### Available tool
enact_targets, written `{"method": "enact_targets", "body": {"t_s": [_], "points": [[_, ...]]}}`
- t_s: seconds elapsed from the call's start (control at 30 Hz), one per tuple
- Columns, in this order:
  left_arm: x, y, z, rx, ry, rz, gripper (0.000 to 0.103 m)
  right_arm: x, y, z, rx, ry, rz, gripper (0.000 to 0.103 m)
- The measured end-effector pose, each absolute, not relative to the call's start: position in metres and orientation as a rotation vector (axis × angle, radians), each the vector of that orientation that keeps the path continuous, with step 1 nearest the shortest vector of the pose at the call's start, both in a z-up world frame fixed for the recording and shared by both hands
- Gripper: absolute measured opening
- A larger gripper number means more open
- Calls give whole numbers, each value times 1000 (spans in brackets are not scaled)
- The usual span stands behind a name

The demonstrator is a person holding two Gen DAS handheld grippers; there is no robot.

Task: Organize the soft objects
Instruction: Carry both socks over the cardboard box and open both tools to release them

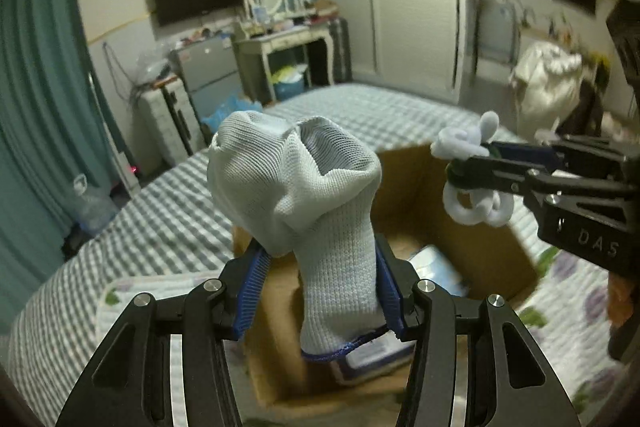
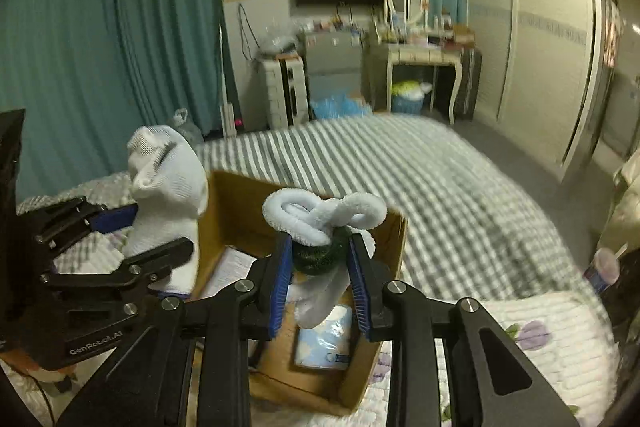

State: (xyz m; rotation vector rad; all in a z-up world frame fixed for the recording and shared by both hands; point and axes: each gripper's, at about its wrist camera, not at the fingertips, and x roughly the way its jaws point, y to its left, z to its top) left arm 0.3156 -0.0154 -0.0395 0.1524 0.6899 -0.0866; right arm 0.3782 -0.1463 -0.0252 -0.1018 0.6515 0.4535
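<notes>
Two bits of lettering could be read, both on the black gripper bodies. In the left wrist view, the right gripper (image 1: pixel 466 167) carried pale capitals "DAS" on its side plate, with a mark before them too faint to make out. In the right wrist view, the left gripper (image 2: pixel 160 231) bore the brand "GenRobot.AI" in small white letters along its lower arm. Print on the packets inside the cardboard box (image 2: pixel 236 195) was too blurred to read
</notes>
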Motion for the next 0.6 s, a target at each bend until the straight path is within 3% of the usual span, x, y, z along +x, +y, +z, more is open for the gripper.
{"method": "enact_targets", "body": {"t_s": [0.1,0.2,0.23,0.27,0.3,0.6], "points": [[323,-14,-52,145,703,-96,52,394,-148,-46,-102,669,462,28],[323,-14,-56,155,700,-66,60,400,-150,-55,-84,670,471,32],[326,-13,-54,152,706,-40,71,400,-151,-55,-84,667,466,40],[324,-11,-51,133,706,-17,78,397,-153,-54,-85,660,454,56],[324,-11,-48,124,702,-12,80,394,-156,-51,-83,649,445,61],[247,-5,47,126,565,29,81,324,-178,39,-144,532,387,66]]}}
